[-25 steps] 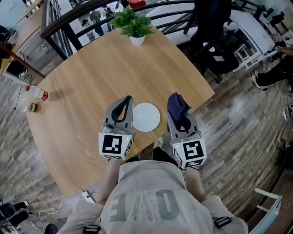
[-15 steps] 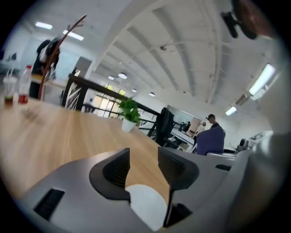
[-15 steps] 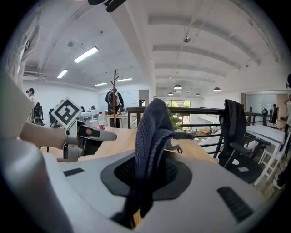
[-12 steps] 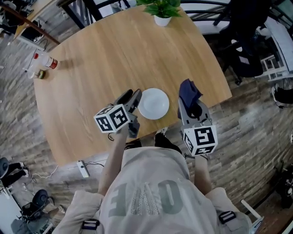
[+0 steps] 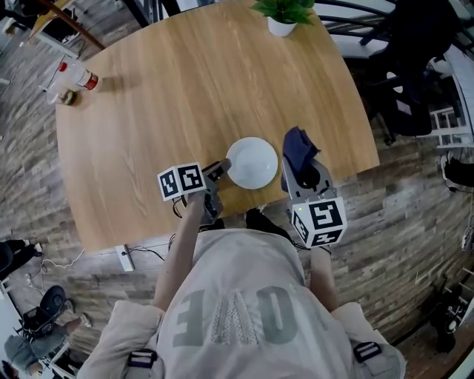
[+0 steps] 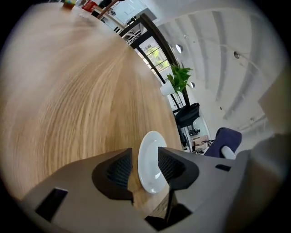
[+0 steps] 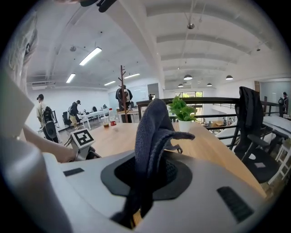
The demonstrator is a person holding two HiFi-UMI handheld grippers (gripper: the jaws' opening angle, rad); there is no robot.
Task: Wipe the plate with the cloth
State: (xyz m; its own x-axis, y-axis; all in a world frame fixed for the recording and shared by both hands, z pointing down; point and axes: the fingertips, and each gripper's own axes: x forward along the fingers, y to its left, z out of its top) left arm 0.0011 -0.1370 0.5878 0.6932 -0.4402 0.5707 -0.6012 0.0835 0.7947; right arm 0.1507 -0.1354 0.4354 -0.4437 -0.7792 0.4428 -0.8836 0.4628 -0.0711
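1. Plate (image 5: 252,163): white, round, flat on the table (image 5: 163,104), close to the edge on the person's side and between the two grippers. The left gripper view shows it nearly edge-on (image 6: 152,142).
2. Left gripper (image 5: 220,170): tips right at the plate's left rim, body rolled onto its side. In its own view (image 6: 145,154) the jaws stand wide and have just been opening. The plate rim shows in the gap, with clearance to both pads, so nothing is gripped. Can't tell if the rim is actually inside the jaws or just ahead of them.
3. Cloth (image 5: 298,146): dark blue, just right of the plate and not touching it. It's bunched and sticks up out of the right gripper's tips (image 7: 152,132).
4. Right gripper (image 5: 300,167): beside the plate's right rim, jaws clamped on the cloth (image 7: 148,173).
5. Marker cubes: the left one (image 5: 180,181) sits at the table edge, the right one (image 5: 318,220) is off the table over the plank floor (image 5: 385,192).
6. Table: round, light wood grain (image 6: 68,91).
7. Potted plant (image 5: 285,15): white pot at the far edge, well apart from the plate (image 7: 183,113).
8. Bottle (image 5: 74,76): red band, at the far-left edge of the table.
9. Dark chair (image 5: 415,66): off the table's right side.
10. Person: grey shirt (image 5: 229,311) fills the bottom of the head view.
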